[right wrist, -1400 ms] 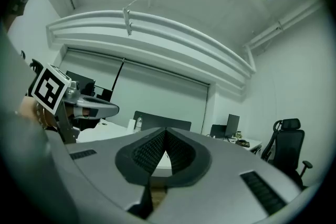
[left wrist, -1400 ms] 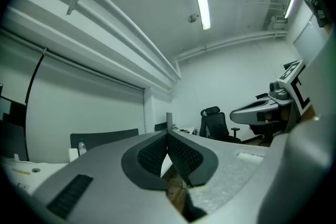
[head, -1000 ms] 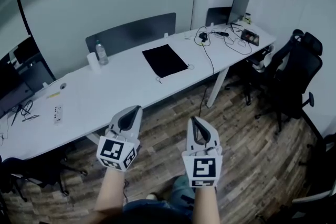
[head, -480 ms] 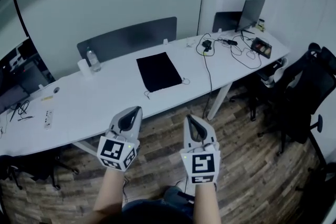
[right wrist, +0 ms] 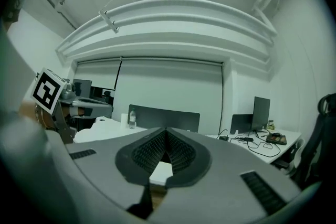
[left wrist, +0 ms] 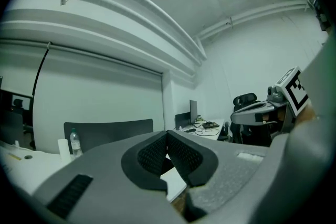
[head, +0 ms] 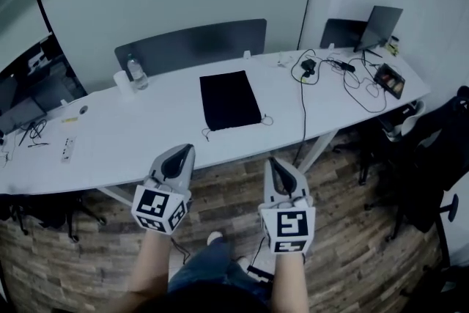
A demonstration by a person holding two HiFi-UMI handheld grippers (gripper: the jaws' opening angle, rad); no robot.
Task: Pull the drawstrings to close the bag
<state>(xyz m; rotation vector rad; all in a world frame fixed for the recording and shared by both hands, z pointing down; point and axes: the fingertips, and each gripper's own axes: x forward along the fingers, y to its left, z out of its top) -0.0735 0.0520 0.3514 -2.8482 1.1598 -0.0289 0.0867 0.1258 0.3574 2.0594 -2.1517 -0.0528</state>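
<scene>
A flat black drawstring bag [head: 229, 100] lies on the long white table [head: 146, 135], with thin light strings trailing at its near corners. Both grippers hang in front of the table, above the wood floor and well short of the bag. My left gripper [head: 180, 149] is shut with nothing in it; in the left gripper view its pads [left wrist: 167, 136] meet at the tip. To its right my right gripper [head: 274, 163] is shut and empty too, and its pads [right wrist: 166, 131] meet in the right gripper view. The bag does not show in either gripper view.
A water bottle [head: 135, 72] and a white cup [head: 121, 80] stand at the table's back left. Cables [head: 311, 73], a monitor [head: 382, 27] and a small device [head: 388, 80] crowd the right end. Office chairs [head: 440, 157] stand at the right. A dark divider panel [head: 192, 46] runs behind the table.
The view has swung so the table and bag now sit more centred and closer. Both grippers keep their shut pose side by side in front of me.
</scene>
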